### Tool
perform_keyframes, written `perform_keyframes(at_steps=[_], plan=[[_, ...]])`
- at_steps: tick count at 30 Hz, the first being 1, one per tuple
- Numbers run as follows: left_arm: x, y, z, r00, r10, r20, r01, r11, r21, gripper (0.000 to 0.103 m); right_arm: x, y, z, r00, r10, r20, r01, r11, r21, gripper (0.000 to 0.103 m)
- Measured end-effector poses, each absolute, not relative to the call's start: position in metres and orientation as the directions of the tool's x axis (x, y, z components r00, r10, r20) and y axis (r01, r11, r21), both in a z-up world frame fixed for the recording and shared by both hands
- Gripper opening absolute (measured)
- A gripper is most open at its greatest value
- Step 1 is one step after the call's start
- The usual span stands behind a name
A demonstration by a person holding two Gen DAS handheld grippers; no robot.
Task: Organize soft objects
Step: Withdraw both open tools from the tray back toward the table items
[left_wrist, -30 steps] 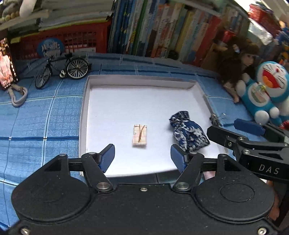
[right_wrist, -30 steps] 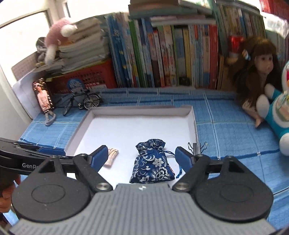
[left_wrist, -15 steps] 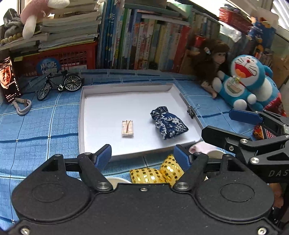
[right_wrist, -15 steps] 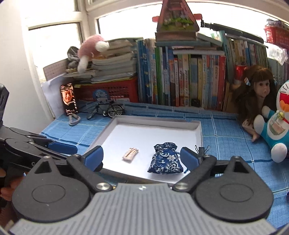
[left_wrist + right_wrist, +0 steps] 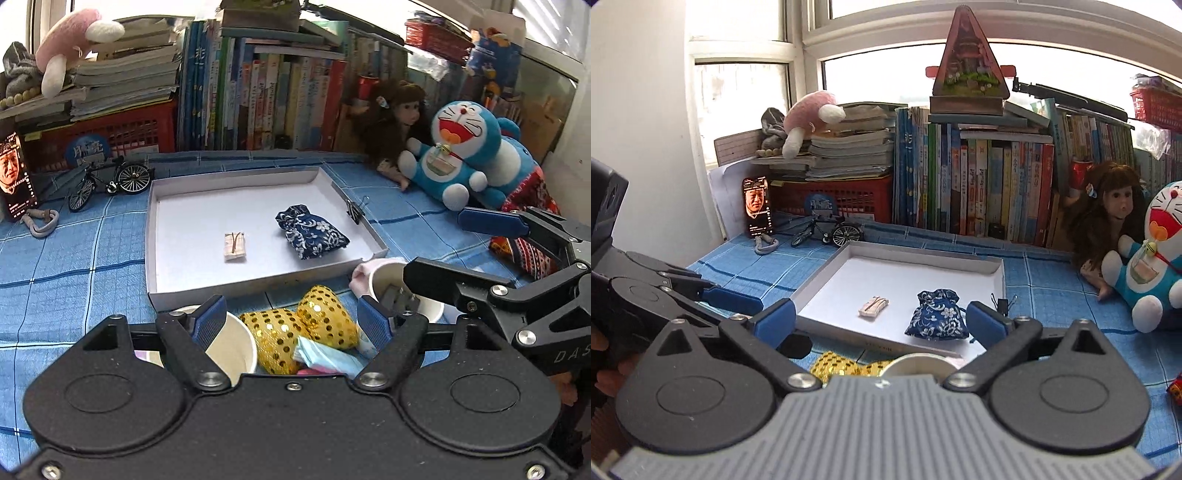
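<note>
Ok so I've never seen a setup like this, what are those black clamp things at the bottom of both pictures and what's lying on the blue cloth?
They are two hand-held grippers, one in each of a person's hands, each carrying a camera that looks out along its jaws. One picture comes from the left gripper, the other from the right gripper; each also shows up at the edge of the other's view. On the blue cloth lies a shallow white tray holding a blue floral pouch and a small tied bundle. Nearer the cameras are gold sequined pouches and paper cups. The left jaws stand open, the right jaws are opening, and neither holds anything.
</note>
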State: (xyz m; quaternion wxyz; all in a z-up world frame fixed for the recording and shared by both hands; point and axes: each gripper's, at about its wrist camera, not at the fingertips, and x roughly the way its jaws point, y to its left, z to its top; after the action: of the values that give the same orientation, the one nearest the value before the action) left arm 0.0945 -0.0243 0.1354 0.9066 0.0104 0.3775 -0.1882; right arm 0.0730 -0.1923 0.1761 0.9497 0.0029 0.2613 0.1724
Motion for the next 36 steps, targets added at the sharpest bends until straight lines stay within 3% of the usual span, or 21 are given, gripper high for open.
perform_keyframes(at_steps=[12,28,36], plan=[[0.057,-0.027,0.116,0.661,-0.339,-0.669,0.369,0.924,-0.104,0.077,0.036,-0.192,0.162,0.83,0.31,-0.465,-0.332,0.943,0.035,0.103],[0.019,-0.028,0.094,0.734,-0.297,-0.611,0.351,0.936,-0.033,0.081,0.013,-0.195,0.141,0.82,0.326,-0.471,-0.337,0.939,0.063,0.103],[0.006,-0.025,0.082,0.711,-0.308,-0.632,0.358,0.932,-0.051,0.082,0.006,-0.197,0.131,0.808,0.323,-0.493,-0.333,0.94,0.071,0.103]])
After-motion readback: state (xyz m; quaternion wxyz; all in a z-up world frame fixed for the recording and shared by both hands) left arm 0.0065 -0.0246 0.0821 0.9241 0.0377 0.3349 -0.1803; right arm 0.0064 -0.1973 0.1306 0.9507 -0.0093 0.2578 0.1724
